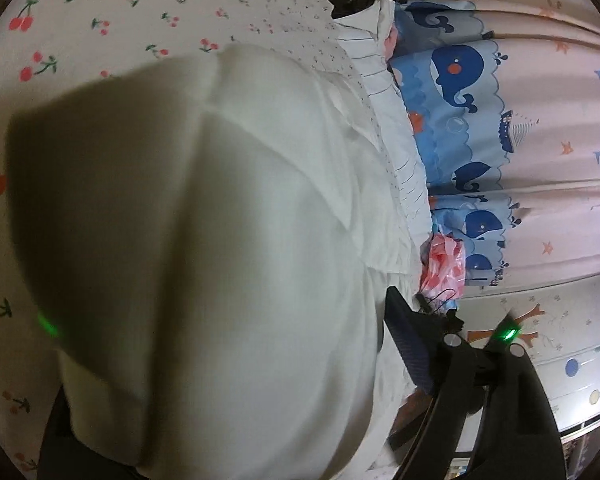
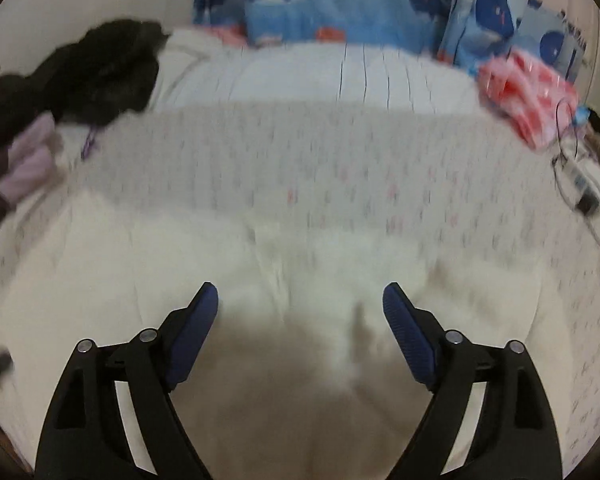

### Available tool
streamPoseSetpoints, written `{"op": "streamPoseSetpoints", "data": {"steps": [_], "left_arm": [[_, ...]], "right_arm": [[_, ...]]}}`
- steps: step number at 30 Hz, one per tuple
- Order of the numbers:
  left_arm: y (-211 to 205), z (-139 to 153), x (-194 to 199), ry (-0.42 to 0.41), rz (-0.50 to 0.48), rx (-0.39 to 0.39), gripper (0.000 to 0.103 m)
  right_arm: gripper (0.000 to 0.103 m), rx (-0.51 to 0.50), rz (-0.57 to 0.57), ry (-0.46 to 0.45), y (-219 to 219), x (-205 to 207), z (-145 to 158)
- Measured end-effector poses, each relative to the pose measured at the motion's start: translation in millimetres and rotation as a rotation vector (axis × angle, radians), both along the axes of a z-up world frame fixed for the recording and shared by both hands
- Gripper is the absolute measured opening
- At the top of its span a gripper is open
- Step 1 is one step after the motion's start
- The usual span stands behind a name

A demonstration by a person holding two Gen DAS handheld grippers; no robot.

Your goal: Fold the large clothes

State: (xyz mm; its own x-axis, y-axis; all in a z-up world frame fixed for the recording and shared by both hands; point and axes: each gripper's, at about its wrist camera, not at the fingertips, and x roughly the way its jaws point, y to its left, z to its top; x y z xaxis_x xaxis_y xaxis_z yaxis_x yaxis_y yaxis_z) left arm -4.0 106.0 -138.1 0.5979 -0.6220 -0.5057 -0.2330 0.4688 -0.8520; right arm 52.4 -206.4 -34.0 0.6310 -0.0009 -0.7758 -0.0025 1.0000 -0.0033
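Right wrist view: right gripper (image 2: 300,312) jaws wide apart, empty, over the white garment (image 2: 260,280) on the cherry-print bed (image 2: 340,168); left gripper (image 1: 236,360) draped in that cloth, grip cannot be told; fold judged partway, more folds left.

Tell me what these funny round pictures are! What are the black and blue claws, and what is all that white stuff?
A person holds a hand-held gripper in each hand, and each has a tiny camera looking along its two fingers. The right hand-held gripper is open, holding nothing, above a white garment lying on the cherry-print bedsheet. The other picture is from the left hand-held gripper: the white garment drapes right over its camera, hiding one finger, so I cannot tell if it is gripping. Behind the bed hangs a whale curtain. Dark clothes and a pink bag lie near the far edge.
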Motion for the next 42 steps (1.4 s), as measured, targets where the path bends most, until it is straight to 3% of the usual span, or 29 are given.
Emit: {"op": "streamPoseSetpoints", "data": {"steps": [2, 3, 4, 5, 7, 9, 13, 15, 16, 17, 19, 21, 23, 25, 27, 28, 30, 32, 34, 37, 39, 42], "left_arm": [[0.2, -1.0, 0.9, 0.008, 0.005, -0.009, 0.079], [0.4, -2.0, 2.1, 0.015, 0.002, -0.012, 0.079], [2.8, -2.6, -0.5, 0.015, -0.003, -0.011, 0.079], [1.9, -2.4, 0.2, 0.005, -0.013, -0.011, 0.079], [-0.5, -1.7, 2.1, 0.005, -0.019, 0.008, 0.079], [-1.1, -1.8, 3.0, 0.009, -0.02, 0.007, 0.079], [-1.7, 2.2, 0.7, -0.002, -0.026, 0.014, 0.079], [-3.7, 5.2, -1.6, -0.01, -0.025, 0.036, 0.079], [-6.1, 7.2, -1.1, -0.014, -0.023, 0.047, 0.079], [-8.5, 9.5, -1.4, -0.021, -0.024, 0.062, 0.079], [-15.6, 16.8, -3.3, -0.045, -0.026, 0.115, 0.079], [-19.6, 21.2, -6.0, -0.063, -0.028, 0.161, 0.079], [-19.7, 21.2, -6.9, -0.067, -0.03, 0.171, 0.079], [-18.1, 20.6, -6.1, -0.06, -0.032, 0.163, 0.079], [-18.8, 23.4, -2.6, -0.058, -0.028, 0.154, 0.079], [-19.5, 24.3, -2.8, -0.057, -0.025, 0.156, 0.079], [-21.9, 24.6, -5.1, -0.061, -0.023, 0.162, 0.079], [-20.0, 25.7, -2.9, -0.058, -0.019, 0.135, 0.079], [-11.8, 23.6, -0.7, -0.043, 0.002, 0.097, 0.079], [-8.4, 18.1, 1.3, -0.017, 0.04, 0.055, 0.079], [-11.1, 18.9, -0.1, -0.026, 0.05, 0.076, 0.079], [-16.0, 24.5, -1.0, -0.054, 0.023, 0.115, 0.079]], "right_arm": [[0.087, -0.034, -0.004, 0.031, 6.0, 22.8, -7.4], [0.088, -0.09, -0.004, 0.089, 12.5, 37.0, -27.9], [0.096, -0.139, 0.023, 0.199, 20.7, 50.3, -61.8], [0.096, -0.138, 0.033, 0.251, 24.5, 55.2, -80.6], [0.096, -0.096, 0.029, 0.258, 20.3, 58.8, -75.2], [0.096, -0.042, 0.052, 0.216, 16.2, 45.3, -55.0], [0.096, -0.038, 0.155, 0.039, 15.9, -39.6, -3.2], [0.096, -0.063, 0.178, 0.029, 19.1, -78.2, -9.0], [0.096, -0.094, 0.203, 0.076, 25.0, -87.4, -26.6], [0.097, -0.122, 0.229, 0.112, 28.9, -90.7, -47.2], [0.097, -0.085, 0.22, 0.101, 22.6, -90.0, -52.8], [0.096, -0.048, 0.17, 0.111, 17.3, -89.7, -35.5], [0.096, -0.058, 0.172, 0.008, 21.0, -112.7, -10.4], [0.096, -0.091, 0.164, -0.022, 26.8, -133.7, -5.1], [0.096, -0.148, 0.184, 0.143, 37.1, -128.9, -39.7], [0.096, -0.156, 0.182, 0.168, 38.1, -127.1, -46.2], [0.096, -0.142, 0.155, 0.193, 39.0, -124.1, -31.3], [0.096, -0.113, 0.144, 0.087, 41.7, -135.9, -1.3], [0.096, -0.125, 0.132, 0.018, 47.9, -146.8, 7.6], [0.096, -0.185, 0.184, 0.15, 56.7, -139.8, -43.6], [0.096, -0.165, 0.186, 0.118, 52.0, -140.8, -39.5], [0.096, -0.162, 0.166, -0.052, 45.1, -149.2, -7.8]]}}
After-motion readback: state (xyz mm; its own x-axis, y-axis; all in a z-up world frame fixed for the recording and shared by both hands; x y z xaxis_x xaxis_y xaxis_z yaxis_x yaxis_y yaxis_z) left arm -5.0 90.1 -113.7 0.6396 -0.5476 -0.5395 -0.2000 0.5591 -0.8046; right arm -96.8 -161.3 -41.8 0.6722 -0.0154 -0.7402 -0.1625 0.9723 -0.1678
